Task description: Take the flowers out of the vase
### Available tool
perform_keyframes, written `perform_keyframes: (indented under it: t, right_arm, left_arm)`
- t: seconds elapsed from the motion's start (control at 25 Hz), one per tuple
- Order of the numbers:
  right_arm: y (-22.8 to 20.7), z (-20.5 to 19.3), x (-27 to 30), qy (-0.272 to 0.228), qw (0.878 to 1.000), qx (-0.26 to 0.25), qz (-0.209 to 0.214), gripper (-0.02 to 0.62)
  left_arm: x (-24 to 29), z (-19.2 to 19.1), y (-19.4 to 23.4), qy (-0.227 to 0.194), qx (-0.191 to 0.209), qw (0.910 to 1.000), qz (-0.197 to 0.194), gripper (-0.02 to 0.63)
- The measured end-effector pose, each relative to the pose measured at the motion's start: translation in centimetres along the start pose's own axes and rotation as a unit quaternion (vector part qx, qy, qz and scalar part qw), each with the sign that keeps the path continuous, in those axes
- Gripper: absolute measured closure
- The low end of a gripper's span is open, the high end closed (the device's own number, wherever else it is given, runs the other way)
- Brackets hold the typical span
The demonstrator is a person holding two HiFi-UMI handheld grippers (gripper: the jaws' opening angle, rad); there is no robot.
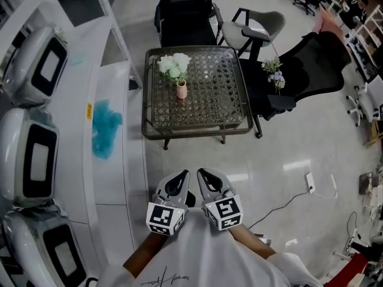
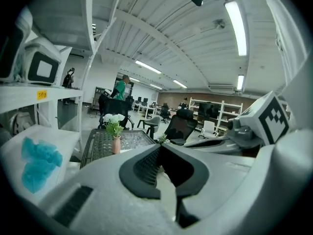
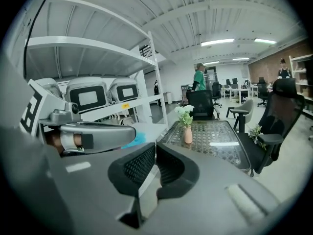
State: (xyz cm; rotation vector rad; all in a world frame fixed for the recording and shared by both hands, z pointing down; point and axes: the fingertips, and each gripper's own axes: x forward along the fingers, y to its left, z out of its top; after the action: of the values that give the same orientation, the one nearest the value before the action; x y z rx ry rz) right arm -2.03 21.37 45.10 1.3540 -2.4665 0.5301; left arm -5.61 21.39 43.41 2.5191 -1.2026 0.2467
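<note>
- The white shelf (image 1: 116, 160) along the left carries boxy white machines (image 1: 29, 154) and a blue cloth (image 1: 105, 128); only the head view takes in its whole run.
- The lattice-topped desk (image 1: 209, 100) stands well apart from both grippers. The gripper views show a person in green (image 3: 199, 80) beyond it, unseen from above.
- A black chair (image 1: 311, 70) beside the desk holds a purple sprig (image 1: 275, 75), plainest from above.
- The left gripper (image 1: 181, 178) and right gripper (image 1: 204, 177) hang side by side; each one's own view shows its fingers closed on nothing.
- The white flowers (image 1: 174, 66) stand in the pink vase (image 1: 181, 89), left of the desk's middle.
</note>
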Motion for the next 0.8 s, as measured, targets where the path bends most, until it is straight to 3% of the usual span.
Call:
perform_keyframes:
  t: [0.8]
  right_arm:
    - [-0.2,2.4,4.6,-0.015,1.000,-0.004,-0.003,0.571]
  left_arm:
    - [1.2,1.7,7.3,-0.019,-0.024,0.9989,0.035,0.601]
